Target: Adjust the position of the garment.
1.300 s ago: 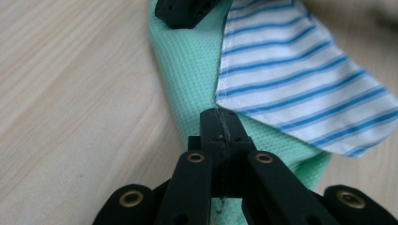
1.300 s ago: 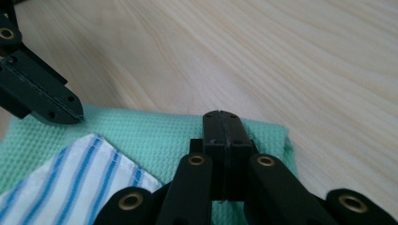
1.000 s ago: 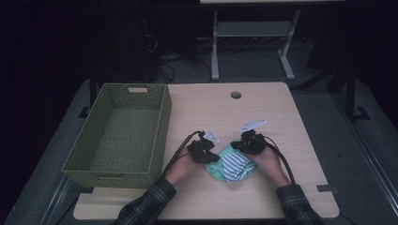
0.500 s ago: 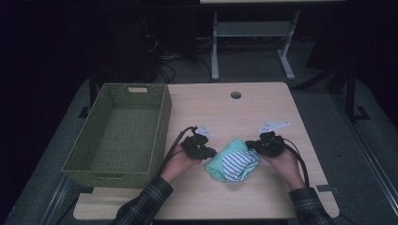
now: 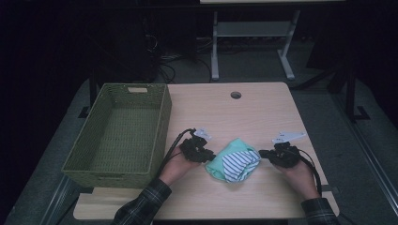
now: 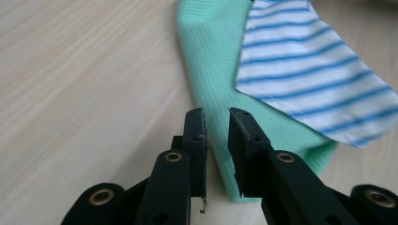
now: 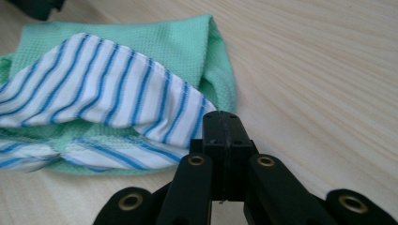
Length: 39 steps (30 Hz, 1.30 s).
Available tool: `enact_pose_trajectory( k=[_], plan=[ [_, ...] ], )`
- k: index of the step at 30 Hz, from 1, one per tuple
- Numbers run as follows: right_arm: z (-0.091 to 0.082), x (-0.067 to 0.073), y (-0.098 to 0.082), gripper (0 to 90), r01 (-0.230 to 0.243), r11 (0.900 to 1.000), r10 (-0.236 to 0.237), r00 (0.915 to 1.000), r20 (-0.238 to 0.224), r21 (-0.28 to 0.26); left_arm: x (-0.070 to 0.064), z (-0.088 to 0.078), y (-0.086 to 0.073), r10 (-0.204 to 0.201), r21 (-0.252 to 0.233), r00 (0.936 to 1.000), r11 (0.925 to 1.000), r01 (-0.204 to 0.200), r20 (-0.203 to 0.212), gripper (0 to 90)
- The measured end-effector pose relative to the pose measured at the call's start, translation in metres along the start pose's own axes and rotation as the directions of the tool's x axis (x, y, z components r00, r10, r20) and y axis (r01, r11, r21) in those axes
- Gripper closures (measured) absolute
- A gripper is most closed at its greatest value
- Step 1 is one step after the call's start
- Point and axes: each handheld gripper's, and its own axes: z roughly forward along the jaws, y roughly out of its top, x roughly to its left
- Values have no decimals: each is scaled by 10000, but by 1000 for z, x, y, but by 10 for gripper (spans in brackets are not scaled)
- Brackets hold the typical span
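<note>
High view first, working left to right: I see the olive-green woven basket (image 5: 117, 131) at the left edge of the light wooden table (image 5: 234, 117). My left gripper (image 5: 199, 152) lies just right of the basket, at the left edge of the folded mint-green cloth with a blue-and-white striped panel (image 5: 234, 159). On the left gripper view its jaws have just been opening; a narrow gap stands between them, with the green fold (image 6: 220, 93) just past the tips and nothing pinched. The cloth lies flat on the table between both hands. On its right, my right gripper (image 5: 270, 153) sits near the cloth's edge; the right gripper view shows its jaws pressed fully together, empty, beside the striped panel (image 7: 108, 89).
</note>
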Motion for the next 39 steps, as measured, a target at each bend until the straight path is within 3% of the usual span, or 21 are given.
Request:
enact_pose_trajectory(
  k=[5, 6, 8, 17, 24, 28, 31, 38, 39],
  plan=[
    [5, -3, 0, 898, 10, 9999, -10, 10000, -30, 127, -14, -5, -11, 28, 112, 9996, 9999, -32, 289, 783],
    [6, -3, 0, 898, 7, 9999, -7, 10000, -26, 127, -15, -6, -14, 209, 287, 9993, 9994, -218, 312, 793],
    [8, -3, 1, 898, 42, 9999, -42, 10000, -10, 123, -21, -4, -19, 90, 343, 9990, 9994, -106, 449, 814],
    [17, -10, 10, 899, 74, 9999, -74, 10000, -1, -70, -30, 7, -25, 301, 864, 9976, 9956, -354, 618, 871],
    [21, -7, 9, 898, 91, 9997, -88, 9999, -140, 244, -18, 9, -21, 316, 930, 9993, 9951, -334, 210, 881],
    [18, -5, 5, 898, 145, 9994, -135, 9995, -280, 329, -13, 11, -16, 153, 787, 9999, 9968, -156, 35, 882],
    [14, -1, 1, 898, 243, 9992, -230, 9988, -436, 308, -7, 13, -10, 318, 918, 9995, 9953, -309, -80, 886],
    [5, 8, -11, 898, 418, 9983, -388, 9966, -730, 410, 7, 20, 3, 74, 739, 9994, 9973, -49, -337, 889],
    [4, 9, -13, 898, 471, 9980, -437, 9961, -773, 429, 9, 20, 4, 193, 807, 9992, 9966, -164, -359, 888]
  ],
)
